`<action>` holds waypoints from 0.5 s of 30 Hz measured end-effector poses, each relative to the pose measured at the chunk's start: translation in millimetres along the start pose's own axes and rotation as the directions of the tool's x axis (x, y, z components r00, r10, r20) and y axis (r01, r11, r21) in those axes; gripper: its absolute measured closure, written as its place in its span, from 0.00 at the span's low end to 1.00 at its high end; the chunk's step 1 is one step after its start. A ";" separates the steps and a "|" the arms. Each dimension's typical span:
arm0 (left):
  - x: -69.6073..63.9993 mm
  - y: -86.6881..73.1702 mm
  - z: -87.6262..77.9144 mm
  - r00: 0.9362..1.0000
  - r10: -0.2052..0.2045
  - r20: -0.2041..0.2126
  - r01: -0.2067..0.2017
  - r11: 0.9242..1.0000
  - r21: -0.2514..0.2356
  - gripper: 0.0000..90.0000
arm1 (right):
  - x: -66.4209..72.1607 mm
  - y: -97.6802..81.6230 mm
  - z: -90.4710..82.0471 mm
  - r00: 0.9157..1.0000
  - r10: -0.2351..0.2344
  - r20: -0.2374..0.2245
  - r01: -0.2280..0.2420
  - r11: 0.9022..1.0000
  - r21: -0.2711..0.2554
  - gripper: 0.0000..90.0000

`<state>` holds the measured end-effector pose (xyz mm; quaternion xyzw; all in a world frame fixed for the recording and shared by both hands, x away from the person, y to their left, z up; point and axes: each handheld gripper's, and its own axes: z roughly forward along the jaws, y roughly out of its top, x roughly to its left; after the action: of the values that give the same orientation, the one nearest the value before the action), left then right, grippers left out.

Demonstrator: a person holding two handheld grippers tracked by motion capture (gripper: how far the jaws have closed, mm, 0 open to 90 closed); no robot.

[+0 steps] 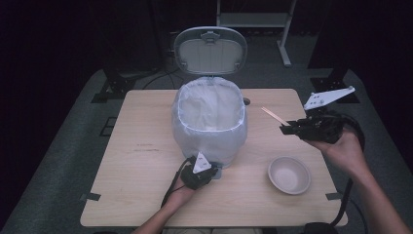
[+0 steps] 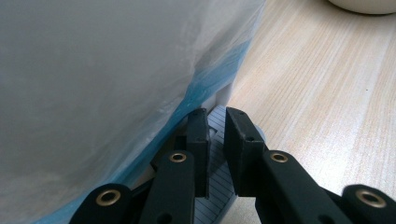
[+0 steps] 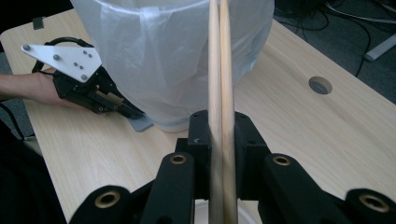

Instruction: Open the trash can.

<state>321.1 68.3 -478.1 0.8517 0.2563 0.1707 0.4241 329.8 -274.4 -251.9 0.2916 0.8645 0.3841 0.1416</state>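
A pedal bin (image 1: 210, 127) stands at the middle of the high view, its lid (image 1: 211, 50) tipped up behind it and a translucent white liner bag (image 1: 209, 105) folded over its rim; nothing shows inside the bag. To the lower right of the bin sits a small pale bowl (image 1: 289, 174), empty.

Your left gripper (image 2: 216, 129) is low at the bin's front base, its fingers (image 2: 198, 140) a narrow gap apart with the bin's ribbed grey pedal (image 2: 219, 175) lying under and between them; whether they touch it you cannot tell. The bag's blue-tinted edge hangs just beside the left finger.

Your right gripper (image 3: 219, 126) is raised at the right of the high view, its fingers (image 3: 251, 140) pinching a pair of wooden chopsticks (image 3: 219, 70) that point toward the bin.

The table (image 1: 146, 161) is light wood with a round cable hole (image 3: 320, 85). Around it lie grey carpet, dark surroundings, cables and a metal frame at the top of the high view.
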 end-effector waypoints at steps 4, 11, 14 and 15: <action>0.3 -0.3 -0.2 1.000 -0.002 0.000 0.002 1.000 0.000 0.89 | 0.5 8.9 -2.8 1.000 -0.009 -0.004 0.009 1.000 -0.003 0.88; 0.3 -0.6 0.0 1.000 -0.003 0.000 0.003 1.000 -0.005 0.89 | 1.5 24.4 -4.6 1.000 -0.024 -0.005 0.024 1.000 0.003 0.88; 0.4 -1.0 0.0 1.000 -0.006 0.001 0.006 1.000 -0.007 0.89 | 1.5 30.5 -4.5 1.000 -0.028 -0.008 0.028 1.000 0.003 0.88; 0.4 -1.0 0.0 1.000 -0.007 0.001 0.007 1.000 -0.007 0.89 | 1.9 32.5 -4.2 1.000 -0.028 -0.009 0.028 1.000 0.004 0.88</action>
<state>321.1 69.0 -478.9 0.8493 0.2584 0.1698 0.4279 339.2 -258.3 -224.8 0.2782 0.8698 0.3817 0.1425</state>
